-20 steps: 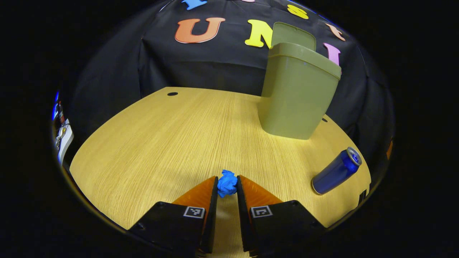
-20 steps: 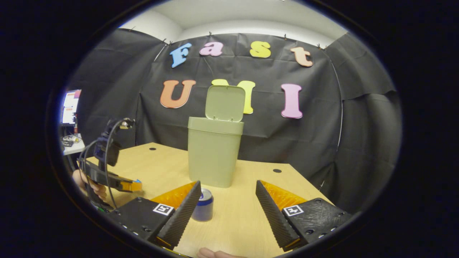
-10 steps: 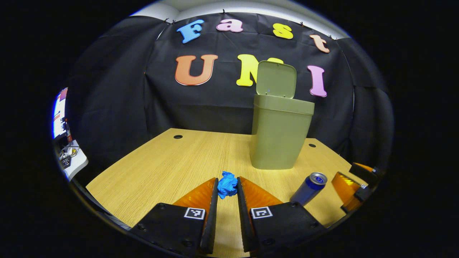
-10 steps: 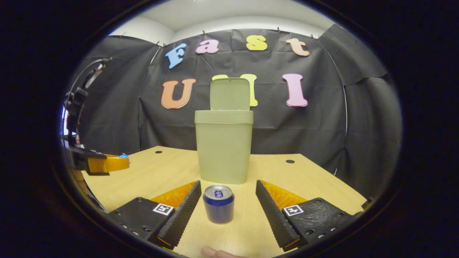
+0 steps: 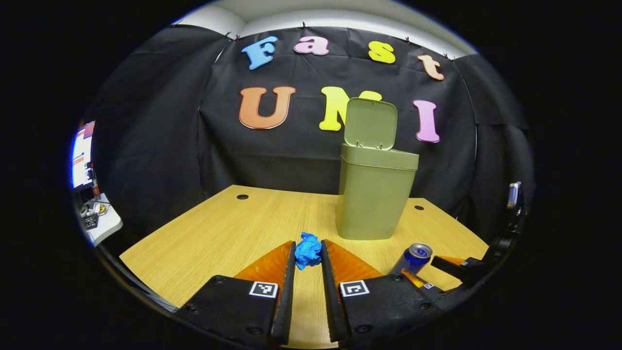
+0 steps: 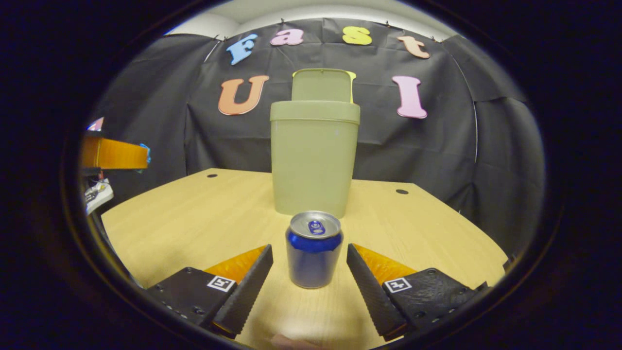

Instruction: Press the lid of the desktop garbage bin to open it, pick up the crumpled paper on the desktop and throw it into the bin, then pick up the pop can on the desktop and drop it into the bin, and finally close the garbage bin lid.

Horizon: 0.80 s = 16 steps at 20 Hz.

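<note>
Nearest on my left gripper view, the left gripper (image 5: 308, 257) has its fingers narrowed onto the small crumpled blue paper ball (image 5: 308, 250), pinched between the tips above the pale wood-grain tabletop (image 5: 228, 233). On my right gripper view, the right gripper (image 6: 309, 260) sits low with fingers spread wide either side of the upright blue aluminium pop can (image 6: 314, 248) (neither finger touches it, from what I see). Farther back stands the olive-green plastic desktop bin (image 6: 314, 160), its hinged lid (image 6: 321, 85) raised upright.
</note>
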Motion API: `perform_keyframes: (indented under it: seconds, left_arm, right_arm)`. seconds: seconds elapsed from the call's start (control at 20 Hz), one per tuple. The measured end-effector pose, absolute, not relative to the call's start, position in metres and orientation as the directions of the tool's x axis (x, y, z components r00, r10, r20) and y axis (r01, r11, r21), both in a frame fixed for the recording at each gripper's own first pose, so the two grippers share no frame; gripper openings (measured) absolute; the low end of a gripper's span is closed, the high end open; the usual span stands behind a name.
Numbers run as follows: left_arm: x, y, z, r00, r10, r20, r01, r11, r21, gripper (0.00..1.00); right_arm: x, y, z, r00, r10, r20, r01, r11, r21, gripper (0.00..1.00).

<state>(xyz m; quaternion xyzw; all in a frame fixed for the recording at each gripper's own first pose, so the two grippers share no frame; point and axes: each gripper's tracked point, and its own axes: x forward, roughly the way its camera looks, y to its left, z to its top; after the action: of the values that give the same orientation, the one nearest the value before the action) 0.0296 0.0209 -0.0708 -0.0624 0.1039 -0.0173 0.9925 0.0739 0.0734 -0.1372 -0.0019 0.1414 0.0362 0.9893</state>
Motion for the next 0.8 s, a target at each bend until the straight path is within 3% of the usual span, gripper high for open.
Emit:
perform_keyframes:
  seconds: [0.35, 0.5, 0.8]
  left_arm:
    - [0.034, 0.019, -0.076, 0.973, -0.05, -0.225, 0.021, 0.991, -0.13, 0.33]
    - [0.036, 0.016, -0.082, 0.97, -0.055, -0.238, 0.024, 0.991, -0.13, 0.33]
    - [0.034, 0.01, -0.086, 0.969, -0.054, -0.24, 0.027, 0.993, -0.114, 0.32]
  right_arm:
    - [0.102, 0.077, -0.157, 0.933, 0.079, -0.351, -0.062, 0.996, 0.059, 0.98]
    - [0.102, 0.073, -0.157, 0.929, 0.085, -0.361, -0.054, 0.994, 0.093, 0.83]
    - [0.081, 0.054, -0.129, 0.942, 0.075, -0.328, -0.053, 0.996, 0.076, 0.8]
